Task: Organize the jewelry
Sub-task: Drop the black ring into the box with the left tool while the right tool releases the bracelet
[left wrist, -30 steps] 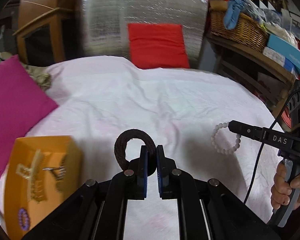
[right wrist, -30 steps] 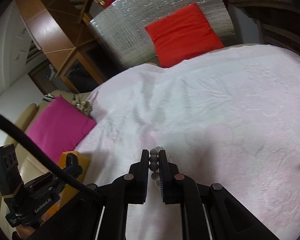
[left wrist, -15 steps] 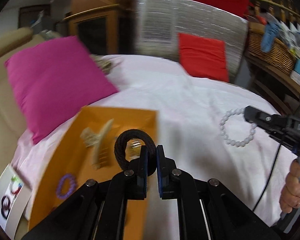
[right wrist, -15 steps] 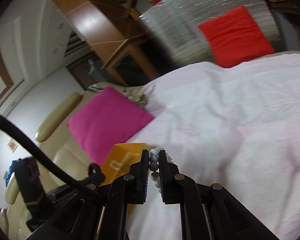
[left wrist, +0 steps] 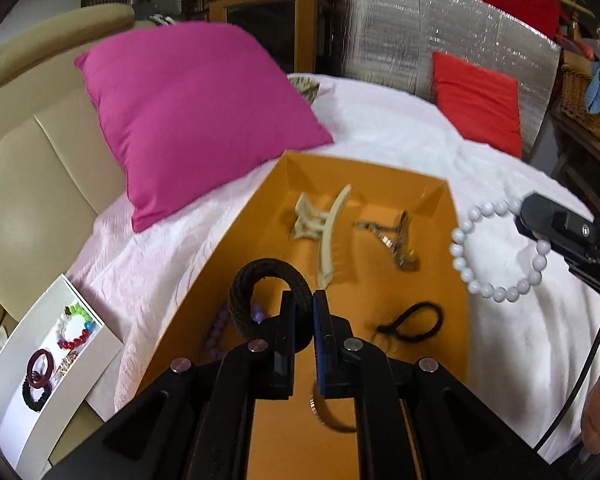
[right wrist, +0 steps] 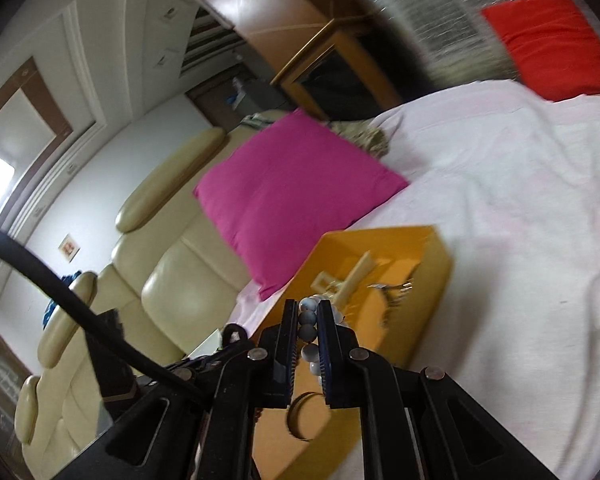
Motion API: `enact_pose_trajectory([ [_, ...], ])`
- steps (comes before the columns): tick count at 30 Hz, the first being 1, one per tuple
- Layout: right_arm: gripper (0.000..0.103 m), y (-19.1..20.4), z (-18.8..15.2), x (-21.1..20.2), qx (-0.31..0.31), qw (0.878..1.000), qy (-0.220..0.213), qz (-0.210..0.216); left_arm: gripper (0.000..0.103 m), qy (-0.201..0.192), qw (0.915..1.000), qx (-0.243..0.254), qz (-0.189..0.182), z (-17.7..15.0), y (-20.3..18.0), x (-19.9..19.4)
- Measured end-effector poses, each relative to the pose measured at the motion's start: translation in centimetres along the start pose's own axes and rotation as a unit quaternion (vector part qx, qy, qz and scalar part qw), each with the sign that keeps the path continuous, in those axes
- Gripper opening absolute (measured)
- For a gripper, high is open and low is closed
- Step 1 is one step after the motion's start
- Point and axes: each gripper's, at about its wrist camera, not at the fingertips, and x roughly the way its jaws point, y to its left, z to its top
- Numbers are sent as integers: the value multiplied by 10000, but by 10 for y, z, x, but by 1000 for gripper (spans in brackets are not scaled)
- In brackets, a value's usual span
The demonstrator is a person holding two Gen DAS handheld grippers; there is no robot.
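two grippers, jaws clamped: left gripper grips one black hair tie, right gripper one white bead bracelet.

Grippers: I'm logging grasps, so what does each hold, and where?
Left gripper pinches the black hair tie at one side; right gripper clamps the white bead bracelet across its beads.
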Motion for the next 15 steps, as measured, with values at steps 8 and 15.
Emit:
enact_pose_trajectory([
  [8, 11, -3, -6, 59, 62, 9988, 473, 46, 8, 278, 9995, 89, 79, -4, 3, 19],
  [15, 11, -14, -12, 85, 177, 9972, 725, -31, 8, 333, 9986, 325, 232, -3, -8, 24],
])
